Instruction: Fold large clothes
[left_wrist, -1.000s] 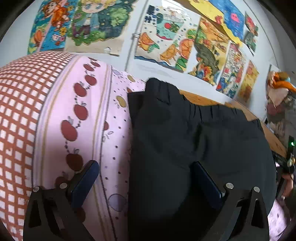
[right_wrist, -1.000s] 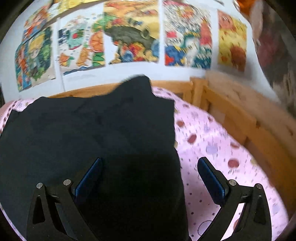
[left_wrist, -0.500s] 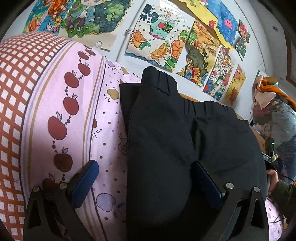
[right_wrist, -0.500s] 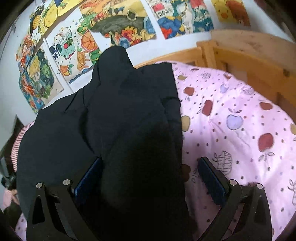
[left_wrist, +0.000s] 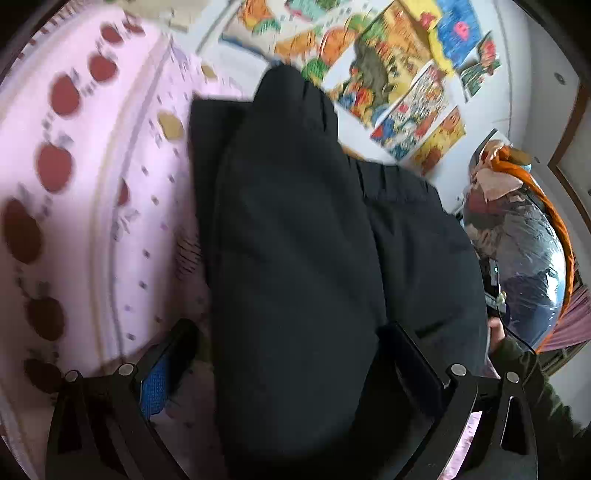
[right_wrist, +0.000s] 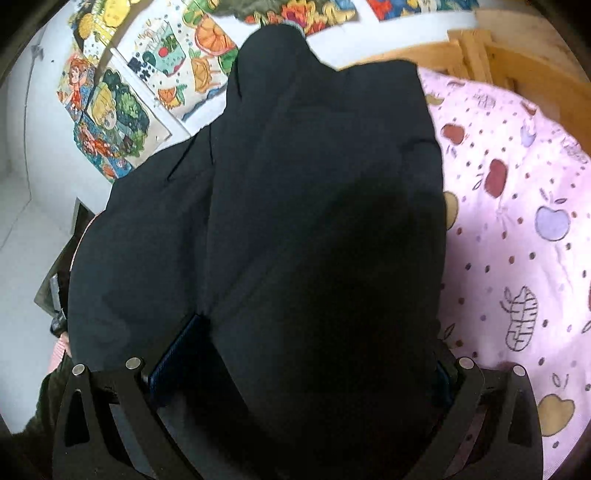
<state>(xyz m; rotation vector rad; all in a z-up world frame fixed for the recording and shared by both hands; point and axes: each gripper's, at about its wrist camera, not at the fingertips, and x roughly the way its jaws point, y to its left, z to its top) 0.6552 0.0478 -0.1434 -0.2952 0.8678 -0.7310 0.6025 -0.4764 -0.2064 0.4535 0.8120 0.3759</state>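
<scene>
Black fabric, the trousers (left_wrist: 303, 258), is seen nearer and larger than half a second ago, with the checked border gone from the left view. The pink apple-print sheet (right_wrist: 517, 229) lies under them, drawings (left_wrist: 399, 74) are pinned on the wall beyond, and a wooden bed frame (right_wrist: 517, 62) is right of the trousers. Their long axis runs away toward the wall. The left gripper (left_wrist: 291, 354) and right gripper (right_wrist: 295, 354) are spread wide, cloth bunched between the fingers; no pinch can be told.
</scene>
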